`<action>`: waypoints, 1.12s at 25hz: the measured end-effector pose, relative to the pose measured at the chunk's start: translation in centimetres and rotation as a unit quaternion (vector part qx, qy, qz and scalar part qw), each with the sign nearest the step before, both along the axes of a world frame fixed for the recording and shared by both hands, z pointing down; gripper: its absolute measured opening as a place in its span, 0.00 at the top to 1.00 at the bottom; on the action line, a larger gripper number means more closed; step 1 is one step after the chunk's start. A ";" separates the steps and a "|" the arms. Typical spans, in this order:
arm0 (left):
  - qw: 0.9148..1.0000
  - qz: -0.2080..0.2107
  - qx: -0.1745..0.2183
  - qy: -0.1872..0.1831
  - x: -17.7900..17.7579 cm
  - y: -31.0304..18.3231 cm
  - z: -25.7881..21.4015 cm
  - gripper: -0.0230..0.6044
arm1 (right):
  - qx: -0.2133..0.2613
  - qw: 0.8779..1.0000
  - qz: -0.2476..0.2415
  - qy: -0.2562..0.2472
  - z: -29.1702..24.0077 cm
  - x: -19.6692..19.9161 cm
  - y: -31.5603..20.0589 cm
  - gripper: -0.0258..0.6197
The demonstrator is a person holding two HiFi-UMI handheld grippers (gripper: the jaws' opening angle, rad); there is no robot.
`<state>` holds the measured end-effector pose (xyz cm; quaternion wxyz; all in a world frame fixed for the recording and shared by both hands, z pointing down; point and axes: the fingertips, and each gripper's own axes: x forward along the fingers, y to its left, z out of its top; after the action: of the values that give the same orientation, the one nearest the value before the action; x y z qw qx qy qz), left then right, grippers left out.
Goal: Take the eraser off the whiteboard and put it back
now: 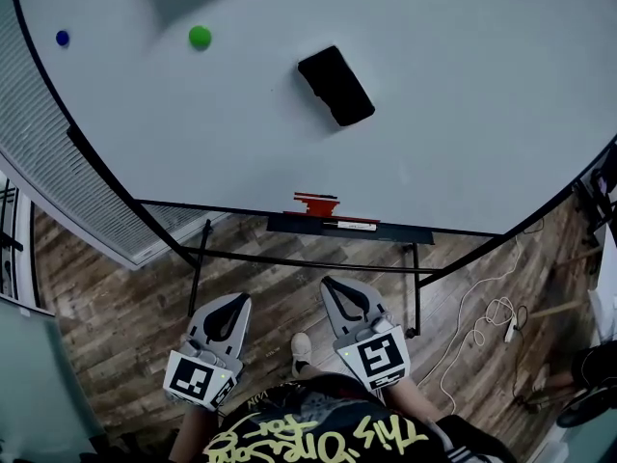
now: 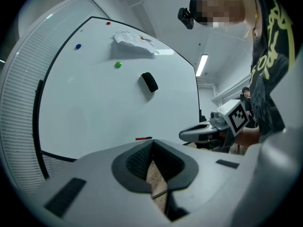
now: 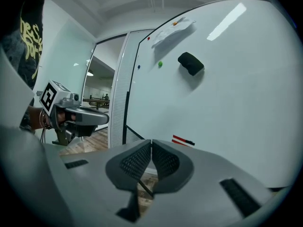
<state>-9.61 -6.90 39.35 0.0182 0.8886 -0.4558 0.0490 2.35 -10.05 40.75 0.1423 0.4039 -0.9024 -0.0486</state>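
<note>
A black eraser (image 1: 335, 86) clings to the face of a large whiteboard (image 1: 453, 133), near the middle of the board and tilted at an angle. It touches nothing but the board. To its left, a little higher on the board, is a round green magnet (image 1: 200, 37), and further left, near the board's edge, a small blue magnet (image 1: 63, 38). A crumpled white sheet of paper (image 2: 134, 39) is pinned at the top of the board. Well below the eraser, a narrow tray (image 1: 397, 233) runs along the bottom edge of the board, and a red marker (image 1: 316, 204) lies on it. The board stands on a black frame over a wooden floor (image 1: 125, 297), where a white cable (image 1: 482, 312) lies loose to the right.

Both tools are held low and well apart from the board, side by side in front of a person in a black shirt with yellow lettering. The left hand-held gripper (image 1: 235, 301) has its jaws pressed together with nothing between them. The right hand-held gripper (image 1: 333, 284) is likewise fully closed and empty. Each points toward the board, and neither touches the eraser.
</note>
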 end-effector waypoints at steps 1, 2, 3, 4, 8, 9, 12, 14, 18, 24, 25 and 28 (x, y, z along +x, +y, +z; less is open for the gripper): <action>1.000 -0.001 -0.001 0.000 0.0 -0.3 0.0 0.95 | 0.000 1.000 -0.001 0.001 0.0 0.1 -0.4 0.94; 1.000 -0.002 -0.002 0.001 0.1 -0.6 0.0 0.95 | 0.000 1.000 -0.001 0.002 -0.1 0.2 -0.7 0.94; 1.000 -0.003 -0.002 0.000 0.1 -1.0 -0.1 0.95 | 0.001 1.000 -0.001 0.003 -0.2 0.3 -1.2 0.94; 1.000 -0.003 -0.002 -0.001 0.1 -1.4 -0.1 0.95 | 0.002 1.000 -0.001 0.002 -0.3 0.4 -1.7 0.94; 1.000 -0.002 0.001 -0.006 0.3 -3.3 -0.2 0.95 | -0.023 0.999 0.015 -0.032 -0.5 0.4 -3.5 0.94; 1.000 -0.003 0.000 -0.007 0.4 -3.7 -0.2 0.95 | -0.023 0.999 0.013 -0.031 -0.5 0.4 -3.9 0.94; 1.000 -0.005 0.002 -0.008 0.6 -5.0 -0.3 0.95 | 0.003 1.000 -0.009 0.002 -0.7 0.5 -5.2 0.94; 1.000 -0.006 0.005 -0.007 0.7 -5.7 -0.6 0.95 | 0.001 1.000 -0.010 -0.001 -0.8 0.5 -5.8 0.94; 1.000 -0.008 0.007 -0.006 1.0 -6.8 -0.6 0.95 | 0.011 1.000 -0.019 0.007 -0.9 0.4 -6.9 0.94; 1.000 -0.007 0.007 0.005 1.2 -7.8 -0.7 0.95 | 0.006 1.000 -0.013 0.007 -0.6 0.7 -7.7 0.94; 1.000 -0.005 0.007 0.006 1.2 -7.9 -0.7 0.95 | 0.005 1.000 -0.011 0.008 -0.6 0.7 -7.7 0.94; 1.000 0.002 0.008 0.010 1.1 -8.1 -1.0 0.95 | 0.000 1.000 -0.003 0.010 -0.4 0.7 -7.4 0.94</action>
<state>-8.51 -14.98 38.35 0.0150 0.8900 -0.4542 0.0367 3.01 -17.45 40.37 0.1510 0.4004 -0.9023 -0.0528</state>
